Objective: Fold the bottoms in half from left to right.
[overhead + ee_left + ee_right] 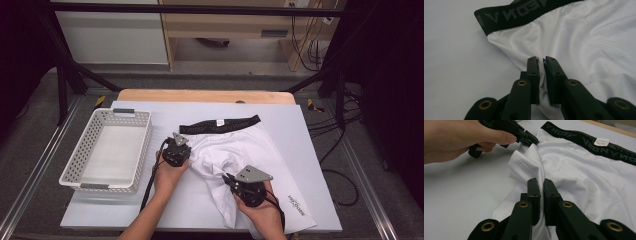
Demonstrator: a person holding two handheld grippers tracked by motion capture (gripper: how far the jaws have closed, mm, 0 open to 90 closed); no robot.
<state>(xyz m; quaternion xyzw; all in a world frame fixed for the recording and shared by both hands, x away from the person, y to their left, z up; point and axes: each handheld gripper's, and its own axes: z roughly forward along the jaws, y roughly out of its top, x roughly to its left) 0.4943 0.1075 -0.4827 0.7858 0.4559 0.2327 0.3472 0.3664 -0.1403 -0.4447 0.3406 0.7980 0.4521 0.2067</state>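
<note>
**Desk:** What do you have, biggest thing first?

**Me:** The bench [100,210] fills the middle of the high view, pale grey top with a wooden edge along the back. At left of centre I see a white perforated basket [145,137] with grey handles. Just right of it, mid-frame, lie the white boxer shorts [250,150], bunched along their left side and lower middle.

**Desk:** Any writing?

**Me:** The black waistband [220,125] runs across the upper middle with grey lettering; from my left gripper view it is upside down and cropped, roughly "VEON", and I won't swear to more. A small white label [601,142] sits on the band, print too small to read. A dark logo [296,204] marks the lower-right leg, unreadable.

**Desk:** Grippers?

**Me:** My left gripper [541,60], left of centre, is clamped on a fold of the shorts' side edge. My right gripper [541,181], lower middle, is pinched tight on a gathered ridge of the same cloth.
</note>
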